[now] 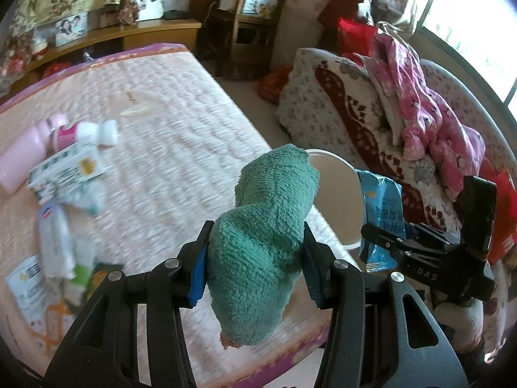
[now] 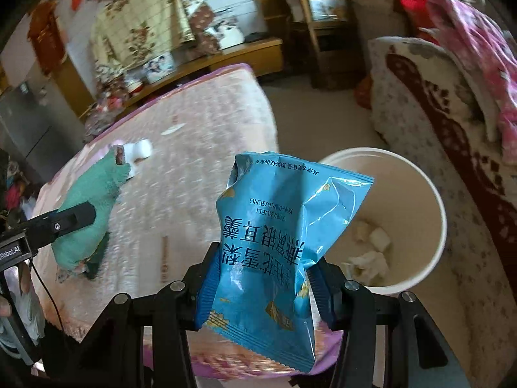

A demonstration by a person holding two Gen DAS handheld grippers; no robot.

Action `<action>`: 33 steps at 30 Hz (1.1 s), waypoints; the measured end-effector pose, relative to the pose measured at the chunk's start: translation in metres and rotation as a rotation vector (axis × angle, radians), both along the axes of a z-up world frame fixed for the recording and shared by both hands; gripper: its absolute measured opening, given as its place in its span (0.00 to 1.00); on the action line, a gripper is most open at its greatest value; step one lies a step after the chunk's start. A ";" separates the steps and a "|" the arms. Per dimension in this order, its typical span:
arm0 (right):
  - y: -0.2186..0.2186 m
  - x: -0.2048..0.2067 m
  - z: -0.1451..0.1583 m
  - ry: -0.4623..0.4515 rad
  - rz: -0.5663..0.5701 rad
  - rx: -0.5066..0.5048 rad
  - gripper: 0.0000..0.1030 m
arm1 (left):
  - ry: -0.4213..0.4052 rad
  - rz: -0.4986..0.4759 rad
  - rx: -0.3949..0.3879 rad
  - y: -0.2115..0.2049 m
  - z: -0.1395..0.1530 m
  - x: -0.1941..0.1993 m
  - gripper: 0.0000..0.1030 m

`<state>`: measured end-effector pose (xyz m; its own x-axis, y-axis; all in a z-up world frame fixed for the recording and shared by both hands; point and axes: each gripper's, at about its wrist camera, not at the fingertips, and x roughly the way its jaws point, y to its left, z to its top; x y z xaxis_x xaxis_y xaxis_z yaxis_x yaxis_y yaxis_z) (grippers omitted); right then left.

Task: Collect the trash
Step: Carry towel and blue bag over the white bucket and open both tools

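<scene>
Bedroom, pink quilted bed (image 1: 168,103), white bin (image 2: 433,200) at its near right corner. Left gripper (image 1: 255,258) clamps a soft green towel (image 1: 268,213) mid-bundle. Right gripper (image 2: 261,287) pinches a light, crinkly, slippery blue snack bag (image 2: 284,226) low, beside the bin.

The green towel (image 1: 265,226) hides most of the bin (image 1: 339,194) behind it. Packets (image 1: 58,194) on the bed (image 1: 168,103) left of the towel are smeared with blur, their print unreadable.

Fluffy terry cloth (image 1: 268,226); glossy crinkled plastic packet (image 2: 278,242).
</scene>
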<state>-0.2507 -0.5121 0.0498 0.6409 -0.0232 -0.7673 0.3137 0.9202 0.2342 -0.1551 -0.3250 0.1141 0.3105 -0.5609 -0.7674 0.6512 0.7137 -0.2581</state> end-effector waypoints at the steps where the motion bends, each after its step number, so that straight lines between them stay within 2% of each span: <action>1: -0.007 -0.002 -0.001 0.000 -0.015 0.003 0.49 | -0.001 -0.005 0.001 -0.005 0.000 -0.001 0.46; 19: -0.083 -0.003 -0.017 0.026 -0.204 -0.015 0.49 | 0.051 -0.073 -0.005 -0.107 -0.025 0.002 0.47; 25: -0.096 0.001 -0.031 0.059 -0.236 -0.022 0.49 | 0.086 -0.078 -0.028 -0.133 -0.035 0.008 0.47; 33: -0.108 -0.001 -0.044 0.059 -0.252 0.004 0.49 | 0.110 -0.077 -0.030 -0.157 -0.048 0.016 0.51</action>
